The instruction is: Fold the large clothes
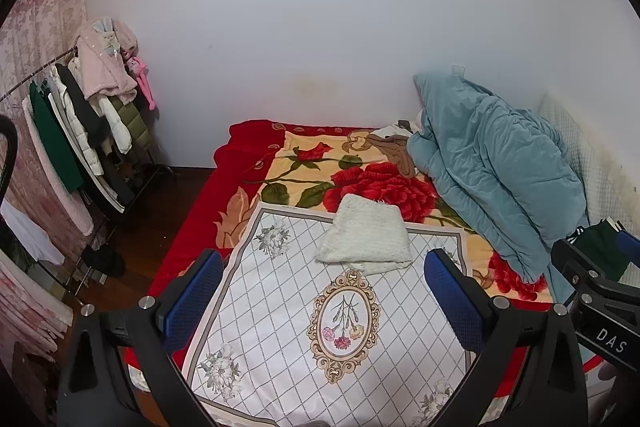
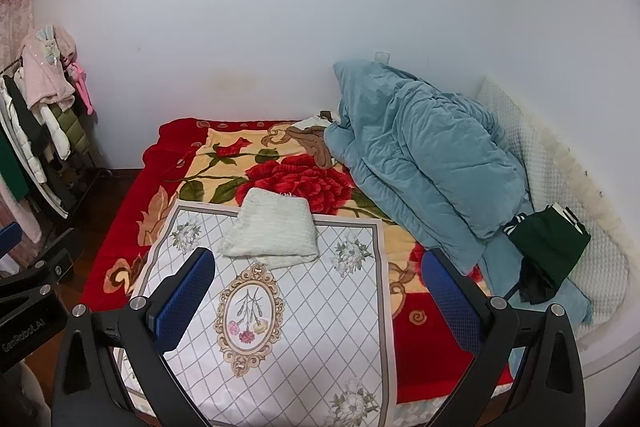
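Observation:
A folded white knit garment (image 1: 366,233) lies on the far edge of a white diamond-patterned cloth (image 1: 280,307) spread on the bed; it also shows in the right wrist view (image 2: 272,229) on the same cloth (image 2: 300,327). My left gripper (image 1: 322,281) is open and empty, held above the cloth, short of the garment. My right gripper (image 2: 318,279) is open and empty, also above the cloth. A dark green garment (image 2: 548,247) lies crumpled at the bed's right side. The right gripper's body (image 1: 600,291) shows at the right edge of the left wrist view.
A red floral blanket (image 1: 360,183) covers the bed. A bunched teal duvet (image 2: 424,151) lies along the right, against a white quilted headboard (image 2: 560,187). A clothes rack (image 1: 80,115) with hanging coats stands at the left over dark wood floor (image 1: 160,211).

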A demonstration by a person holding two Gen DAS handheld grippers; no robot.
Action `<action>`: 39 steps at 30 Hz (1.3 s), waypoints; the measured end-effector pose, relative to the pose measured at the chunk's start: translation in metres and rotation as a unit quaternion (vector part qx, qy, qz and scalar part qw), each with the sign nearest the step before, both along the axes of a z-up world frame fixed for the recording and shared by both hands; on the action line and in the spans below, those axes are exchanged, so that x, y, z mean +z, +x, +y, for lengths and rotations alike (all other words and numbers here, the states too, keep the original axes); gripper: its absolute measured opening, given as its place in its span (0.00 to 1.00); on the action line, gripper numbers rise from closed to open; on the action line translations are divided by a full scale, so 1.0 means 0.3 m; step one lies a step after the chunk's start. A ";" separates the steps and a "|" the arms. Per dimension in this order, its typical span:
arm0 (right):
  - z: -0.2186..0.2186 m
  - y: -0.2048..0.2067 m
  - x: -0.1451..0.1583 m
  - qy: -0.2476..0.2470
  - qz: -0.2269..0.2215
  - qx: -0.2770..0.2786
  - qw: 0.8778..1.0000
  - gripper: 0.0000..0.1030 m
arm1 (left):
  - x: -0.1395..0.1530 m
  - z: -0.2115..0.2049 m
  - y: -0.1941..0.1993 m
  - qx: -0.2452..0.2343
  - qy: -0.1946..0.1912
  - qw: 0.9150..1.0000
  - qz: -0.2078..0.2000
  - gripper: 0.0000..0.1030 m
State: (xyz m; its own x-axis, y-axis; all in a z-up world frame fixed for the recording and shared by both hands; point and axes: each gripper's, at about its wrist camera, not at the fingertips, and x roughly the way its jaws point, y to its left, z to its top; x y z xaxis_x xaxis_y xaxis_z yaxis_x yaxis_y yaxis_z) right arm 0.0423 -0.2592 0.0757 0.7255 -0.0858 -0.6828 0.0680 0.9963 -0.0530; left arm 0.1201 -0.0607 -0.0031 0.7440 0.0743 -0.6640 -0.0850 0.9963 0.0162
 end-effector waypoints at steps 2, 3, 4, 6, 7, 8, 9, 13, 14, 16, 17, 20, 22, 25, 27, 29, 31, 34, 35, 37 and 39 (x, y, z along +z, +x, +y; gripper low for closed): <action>0.000 -0.005 -0.001 -0.001 -0.001 -0.002 1.000 1.00 | -0.001 0.001 0.000 -0.001 -0.001 1.000 0.000 1.00; -0.002 -0.006 -0.002 0.001 0.000 -0.001 1.000 1.00 | 0.000 0.001 0.000 0.000 -0.001 1.000 0.000 1.00; -0.003 -0.007 -0.001 0.001 0.000 -0.001 1.000 1.00 | 0.001 -0.001 0.001 0.000 0.000 1.000 -0.001 1.00; -0.005 -0.011 -0.003 0.003 0.000 -0.002 1.000 1.00 | -0.001 0.001 -0.001 0.000 -0.001 1.000 0.000 1.00; -0.006 -0.010 -0.004 0.004 0.001 -0.001 1.000 1.00 | 0.002 0.001 0.000 0.000 -0.002 1.000 0.000 1.00; -0.006 -0.010 -0.005 0.004 0.002 -0.001 1.000 1.00 | -0.001 0.001 0.000 -0.001 -0.001 1.000 0.000 1.00; -0.005 -0.012 -0.006 0.004 0.001 -0.001 1.000 1.00 | 0.000 0.001 0.000 -0.001 -0.002 1.000 0.000 1.00; -0.004 -0.015 -0.007 0.003 0.002 -0.002 1.000 1.00 | 0.003 0.002 0.000 -0.001 -0.002 1.000 0.000 1.00; -0.003 -0.014 -0.008 0.003 0.002 -0.001 1.000 1.00 | 0.000 0.003 0.000 -0.002 -0.001 1.000 -0.001 1.00; -0.004 -0.019 -0.006 0.003 0.001 -0.002 1.000 1.00 | -0.001 0.004 -0.001 -0.001 -0.001 1.000 0.000 1.00; -0.004 -0.018 -0.007 0.004 0.001 -0.002 1.000 1.00 | -0.001 0.004 -0.002 -0.002 -0.002 1.000 0.000 1.00; 0.002 -0.019 -0.011 0.002 0.000 -0.002 1.000 1.00 | 0.000 -0.003 0.002 -0.001 -0.001 1.000 -0.002 1.00; 0.005 -0.019 -0.013 0.001 0.000 -0.002 1.000 1.00 | 0.000 -0.005 0.004 0.001 -0.001 1.000 -0.002 1.00; 0.007 -0.021 -0.015 0.002 0.000 -0.002 1.000 1.00 | 0.000 -0.006 0.004 0.001 -0.001 1.000 -0.002 1.00; 0.010 -0.023 -0.016 0.001 0.000 -0.002 1.000 1.00 | 0.001 -0.006 0.004 0.001 -0.001 1.000 -0.002 1.00; 0.010 -0.027 -0.016 0.002 0.000 -0.003 1.000 1.00 | 0.001 -0.005 0.005 0.002 -0.001 1.000 -0.003 1.00; 0.010 -0.027 -0.016 0.002 0.000 -0.003 1.000 1.00 | 0.001 -0.009 0.009 0.003 -0.001 1.000 -0.004 1.00; 0.014 -0.025 -0.017 0.002 -0.001 -0.003 1.000 1.00 | 0.000 -0.014 0.012 0.006 -0.001 1.000 -0.004 1.00; 0.016 -0.024 -0.018 0.002 -0.001 -0.002 1.000 1.00 | -0.001 -0.011 0.009 0.005 -0.001 1.000 -0.004 1.00; 0.013 -0.027 -0.016 0.003 0.000 -0.003 1.000 1.00 | 0.001 -0.013 0.010 0.006 -0.001 1.000 -0.005 1.00; 0.016 -0.027 -0.018 0.002 0.000 -0.002 1.000 1.00 | 0.002 -0.009 0.009 0.009 -0.002 1.000 -0.006 1.00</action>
